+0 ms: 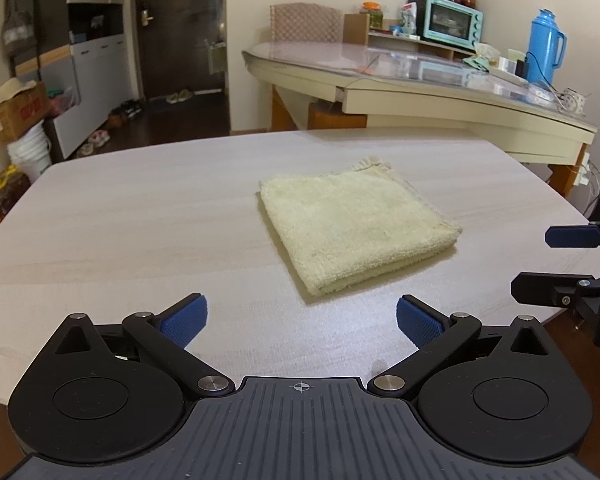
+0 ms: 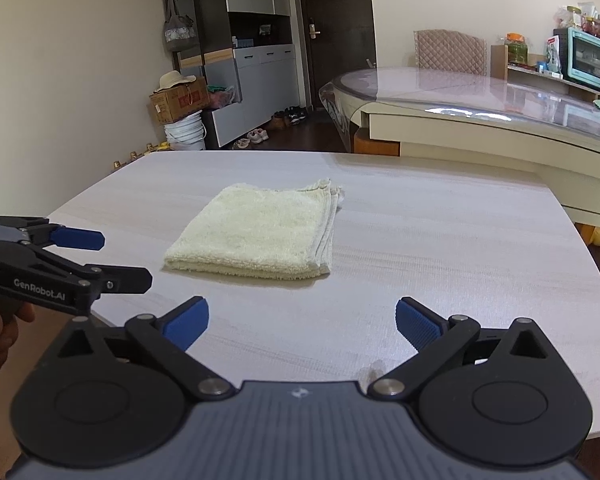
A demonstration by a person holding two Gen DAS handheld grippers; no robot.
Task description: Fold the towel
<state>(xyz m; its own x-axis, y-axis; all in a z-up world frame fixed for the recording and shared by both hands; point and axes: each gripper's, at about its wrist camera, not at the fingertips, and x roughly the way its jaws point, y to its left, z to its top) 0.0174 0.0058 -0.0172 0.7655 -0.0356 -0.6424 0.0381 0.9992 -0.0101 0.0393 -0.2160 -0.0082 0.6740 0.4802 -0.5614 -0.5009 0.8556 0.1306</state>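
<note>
towel point(image 1: 356, 224) lies folded square on the surface point(image 1: 140, 216); both tools, left point(image 1: 302, 320) and right point(image 2: 302, 320), gape wide, empty. folding looks finished; next, just withdraw.

Pretty much open table point(image 1: 140, 216) all round the folded towel point(image 1: 356, 224), which is the only thing lying on it, with bare wood on its left, right, near and far sides, and both the left gripper point(image 1: 302, 314) and right gripper point(image 2: 302, 316) hang spread wide and empty just short of its near edge.
</note>
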